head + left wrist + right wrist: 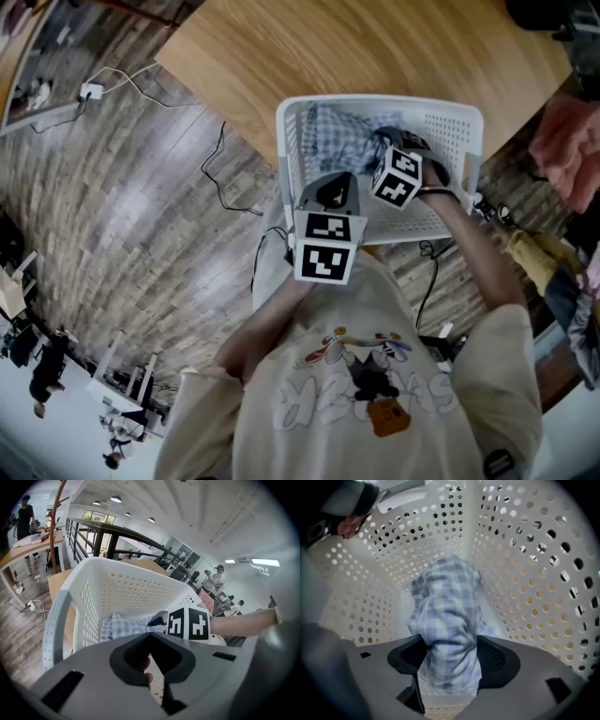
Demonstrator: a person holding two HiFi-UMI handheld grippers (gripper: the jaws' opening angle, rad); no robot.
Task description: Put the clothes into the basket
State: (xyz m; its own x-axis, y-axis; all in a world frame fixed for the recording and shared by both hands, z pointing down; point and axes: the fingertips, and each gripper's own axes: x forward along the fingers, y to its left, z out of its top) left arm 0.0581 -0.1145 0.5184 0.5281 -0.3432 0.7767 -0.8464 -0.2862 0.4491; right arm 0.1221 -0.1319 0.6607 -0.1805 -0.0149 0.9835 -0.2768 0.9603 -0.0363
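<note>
A white perforated basket (pixel 375 101) stands on a wooden table (pixel 281 47). A blue-and-white checked garment (pixel 337 131) lies inside it. My right gripper (pixel 392 150) points straight down into the basket, its marker cube above the rim. In the right gripper view the checked garment (pixel 447 606) hangs between the jaws of that gripper (pixel 447 667), which stand wide and do not clamp it. My left gripper (pixel 330 192) hovers at the basket's near rim. Its jaws (pixel 157 686) are almost together with nothing in them. It faces the basket (pixel 70 602) and the garment (pixel 126 623).
More clothes, pink (pixel 567 141) and yellow (pixel 539 253), are piled at the right. Cables (pixel 225 178) and a plug adapter (pixel 91 91) lie on the wooden floor at the left. The basket's walls (pixel 525 573) close in around the right gripper.
</note>
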